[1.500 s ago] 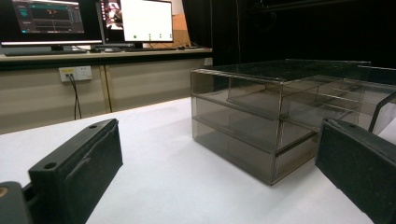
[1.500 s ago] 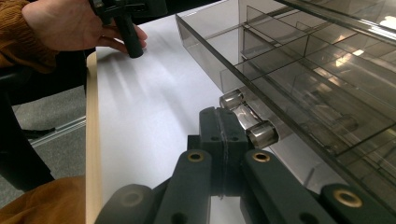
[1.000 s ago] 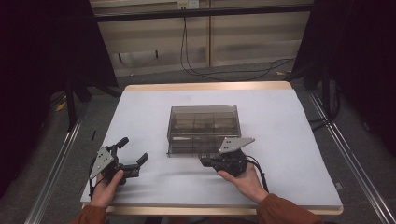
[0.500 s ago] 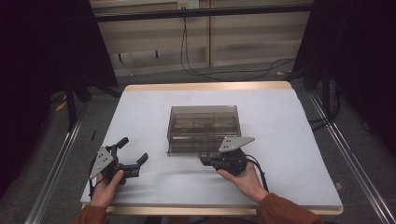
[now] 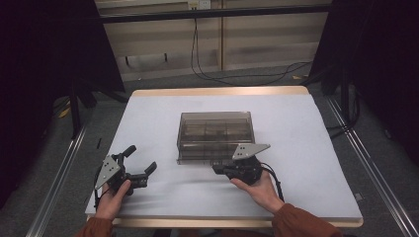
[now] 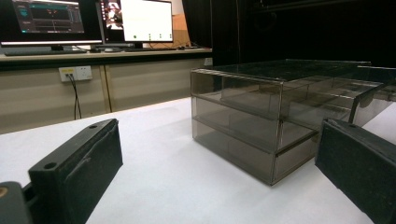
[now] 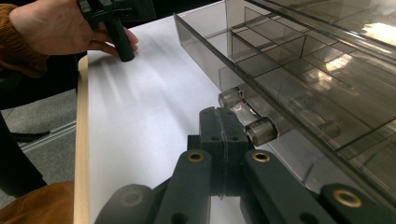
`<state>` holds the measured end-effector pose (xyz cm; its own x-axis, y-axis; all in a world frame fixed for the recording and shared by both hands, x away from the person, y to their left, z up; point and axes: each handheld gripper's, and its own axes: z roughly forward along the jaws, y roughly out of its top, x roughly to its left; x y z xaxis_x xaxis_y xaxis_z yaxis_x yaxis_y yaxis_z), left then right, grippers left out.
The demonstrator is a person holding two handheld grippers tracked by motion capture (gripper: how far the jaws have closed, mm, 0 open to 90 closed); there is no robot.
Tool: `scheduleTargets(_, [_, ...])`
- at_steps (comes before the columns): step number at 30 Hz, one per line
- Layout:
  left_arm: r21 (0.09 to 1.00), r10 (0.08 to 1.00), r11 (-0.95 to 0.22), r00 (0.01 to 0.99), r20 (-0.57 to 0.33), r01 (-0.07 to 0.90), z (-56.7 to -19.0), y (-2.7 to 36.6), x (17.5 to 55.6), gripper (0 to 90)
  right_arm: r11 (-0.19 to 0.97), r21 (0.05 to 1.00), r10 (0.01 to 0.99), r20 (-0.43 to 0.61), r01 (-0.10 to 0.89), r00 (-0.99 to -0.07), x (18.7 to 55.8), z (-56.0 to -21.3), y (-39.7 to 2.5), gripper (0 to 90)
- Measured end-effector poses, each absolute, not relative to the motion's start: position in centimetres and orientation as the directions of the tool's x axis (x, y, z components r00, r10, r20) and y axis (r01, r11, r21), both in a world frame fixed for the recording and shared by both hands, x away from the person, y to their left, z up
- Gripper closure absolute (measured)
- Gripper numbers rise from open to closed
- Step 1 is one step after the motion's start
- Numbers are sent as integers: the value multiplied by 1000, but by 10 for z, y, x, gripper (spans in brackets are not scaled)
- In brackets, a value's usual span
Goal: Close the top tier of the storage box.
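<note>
Staying put since a second ago. Left hand-held gripper (image 5: 141,166) gaping wide on the counter (image 5: 306,128). Right hand-held gripper (image 5: 217,170) pressing jaws together, empty, beside the smoked acrylic drawer box's (image 5: 215,129) knob (image 7: 261,130).

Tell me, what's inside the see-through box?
The box holds drawers split by dividers into compartments; those showing in the right gripper view look empty. The back ones are too murky to tell.
</note>
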<state>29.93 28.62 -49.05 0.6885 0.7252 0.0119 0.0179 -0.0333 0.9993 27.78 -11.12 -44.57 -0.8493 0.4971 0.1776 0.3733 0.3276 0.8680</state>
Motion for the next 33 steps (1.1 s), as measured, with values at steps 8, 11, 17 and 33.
scheduleTargets(8, [999,724,-34,690,10,21,-490,286,299,7,329,868,499,174,371,-849,280,-446,-110,900])
scheduleTargets(11, [999,725,-32,689,10,19,-491,286,299,7,330,868,499,173,370,-849,280,-446,-110,900])
scheduleTargets(17, [999,725,-32,689,10,19,-491,286,299,7,330,869,500,170,368,-849,280,-446,-110,900])
scheduleTargets(33, [999,725,-33,689,12,18,-490,286,299,7,324,872,506,169,368,-846,282,-444,-111,900])
